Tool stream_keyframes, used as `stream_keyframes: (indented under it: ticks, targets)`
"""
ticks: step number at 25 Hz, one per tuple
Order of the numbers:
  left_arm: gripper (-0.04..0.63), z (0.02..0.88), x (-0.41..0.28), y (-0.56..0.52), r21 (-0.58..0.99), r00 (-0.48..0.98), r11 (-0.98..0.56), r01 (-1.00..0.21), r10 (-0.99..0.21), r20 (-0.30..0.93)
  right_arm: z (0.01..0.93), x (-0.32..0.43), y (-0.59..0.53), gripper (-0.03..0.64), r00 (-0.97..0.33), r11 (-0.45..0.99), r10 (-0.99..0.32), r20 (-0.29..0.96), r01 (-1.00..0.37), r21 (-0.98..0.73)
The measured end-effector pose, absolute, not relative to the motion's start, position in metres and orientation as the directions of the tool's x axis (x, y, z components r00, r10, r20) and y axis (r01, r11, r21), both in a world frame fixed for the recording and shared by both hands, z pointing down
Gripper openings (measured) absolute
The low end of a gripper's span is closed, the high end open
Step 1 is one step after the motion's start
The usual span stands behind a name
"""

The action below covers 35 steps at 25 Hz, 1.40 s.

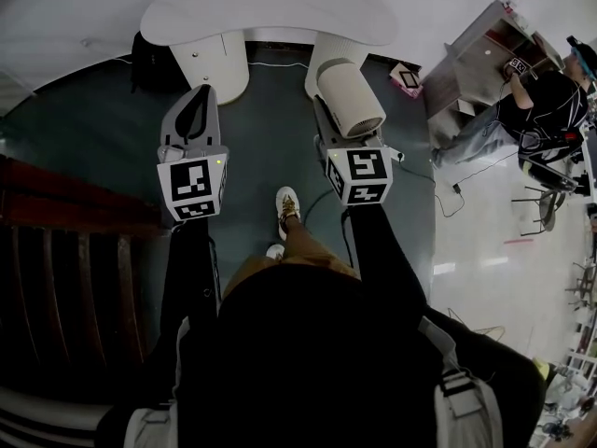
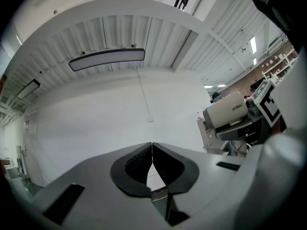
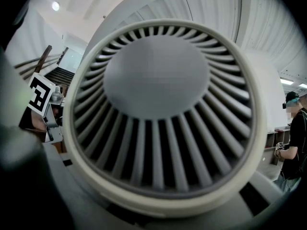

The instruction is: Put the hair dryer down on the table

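Note:
In the head view a cream hair dryer (image 1: 350, 96) sits in my right gripper (image 1: 334, 119), its barrel pointing up and away just below the white table (image 1: 270, 7). In the right gripper view the dryer's round ribbed rear grille (image 3: 158, 109) fills the picture and hides the jaws, which are shut on its handle. My left gripper (image 1: 198, 101) hangs to the left at about the same height; its fingertips (image 2: 152, 145) meet with nothing between them. From the left gripper view the hair dryer (image 2: 225, 114) shows at the right, side on.
The curved white table stands on two round pedestals (image 1: 213, 59) over a dark floor mat. A person (image 1: 546, 110) works at a desk at the far right, with cables on the floor nearby. Dark wooden rails (image 1: 56, 278) lie at the left. My shoe (image 1: 287, 208) is below the grippers.

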<state>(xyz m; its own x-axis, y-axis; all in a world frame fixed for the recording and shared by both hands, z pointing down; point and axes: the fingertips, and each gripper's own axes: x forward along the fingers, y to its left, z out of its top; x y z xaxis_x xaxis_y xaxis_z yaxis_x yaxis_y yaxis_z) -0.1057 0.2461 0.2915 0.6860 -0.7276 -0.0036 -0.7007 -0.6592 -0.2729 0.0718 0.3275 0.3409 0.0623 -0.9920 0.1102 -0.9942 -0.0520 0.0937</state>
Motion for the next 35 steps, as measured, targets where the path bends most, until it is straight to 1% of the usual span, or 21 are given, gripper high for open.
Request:
stream_keyframes:
  ticks: [5,20,28,32,35]
  targets:
    - [0.017,0.291,-0.102,0.216,-0.285,0.662,-0.633,-0.720,-0.749,-0.009,0.344,0.079,0.293,0.178,0.040,-0.031,-0.993,0.107,-0.996,0.085]
    - [0.017,0.308,-0.076,0.082,-0.292,0.615,-0.596,-0.748,-0.788,0.034,0.356,0.106,0.136,0.178,-0.041,0.049,-0.991,0.128,-0.997,0.060]
    - [0.017,0.319,-0.046,0.032,-0.304,0.605,-0.587,-0.750,-0.795,0.043,0.362,0.131,0.079,0.178,-0.078,0.085,-0.991,0.112,-0.995,0.053]
    - [0.017,0.318,-0.033,0.013,-0.269,0.610,-0.595,-0.758,-0.792,0.032,0.363,0.142,0.060,0.178,-0.092,0.097,-0.991,0.102,-0.994,0.047]
    - [0.017,0.323,-0.026,0.001,-0.264,0.611,-0.600,-0.755,-0.790,0.049,0.369,0.150,0.048,0.178,-0.088,0.093,-0.990,0.110,-0.995,0.040]
